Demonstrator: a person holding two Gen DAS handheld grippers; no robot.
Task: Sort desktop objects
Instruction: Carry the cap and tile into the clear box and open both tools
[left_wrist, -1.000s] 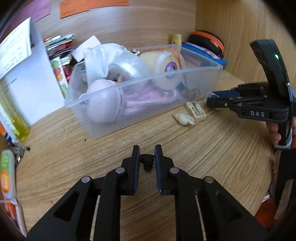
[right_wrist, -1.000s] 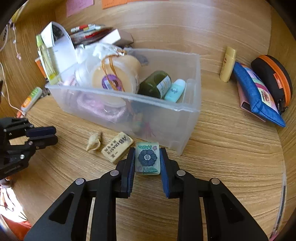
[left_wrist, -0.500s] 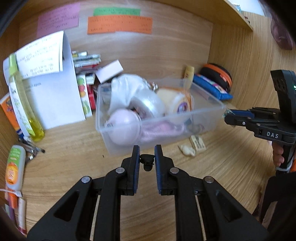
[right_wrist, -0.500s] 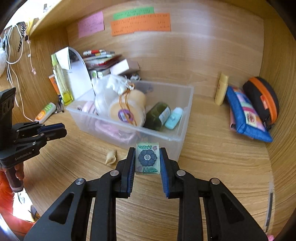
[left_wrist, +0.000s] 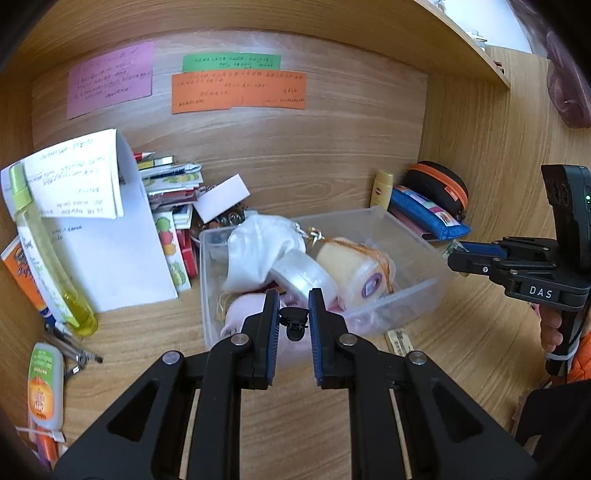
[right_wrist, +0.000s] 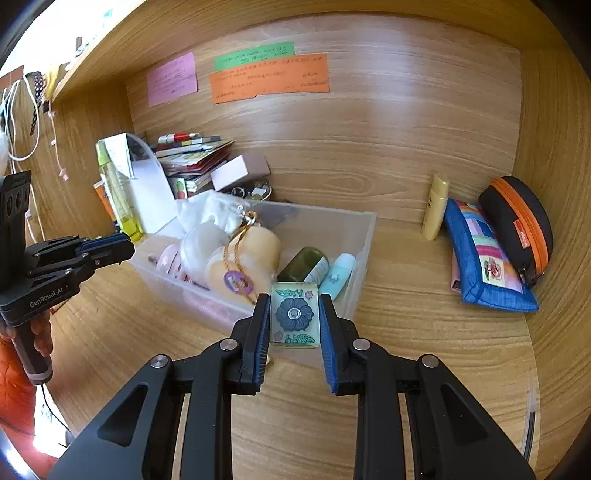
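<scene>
Both grippers have lifted since a second ago; the bin sits lower in each view and the back-wall notes now show.

Left wrist view: left gripper (left_wrist: 292, 325) jaws nearly closed, pinching a small black clip (left_wrist: 293, 325) between the blue pads. Bin (left_wrist: 413, 291) lies just beyond and below the jaw tips, packed with a white bag (left_wrist: 258, 243), tape roll (left_wrist: 306, 275) and a cream pouch (left_wrist: 354, 273). Eraser (left_wrist: 399, 339) lies on the desk (left_wrist: 147, 347) right of the jaws, just outside the bin. Right gripper (left_wrist: 456, 253) is off to the far right, a tile edge showing at its tip. Yellow bottle (left_wrist: 44, 258) and paper (left_wrist: 110, 251) are far left of the jaws.

Right wrist view: right gripper (right_wrist: 294, 317) jaws narrowly apart, clamped on a flower tile (right_wrist: 294, 314), held upright, face to camera. Bin (right_wrist: 364, 236) is right behind the tile; green bottle (right_wrist: 306, 264) and teal tube (right_wrist: 338, 275) inside it just past the tips. Left gripper (right_wrist: 125, 245) is far left, over the bin's left end. Blue pouch (right_wrist: 484, 258) and black case (right_wrist: 521, 229) are far right of the jaws.
</scene>
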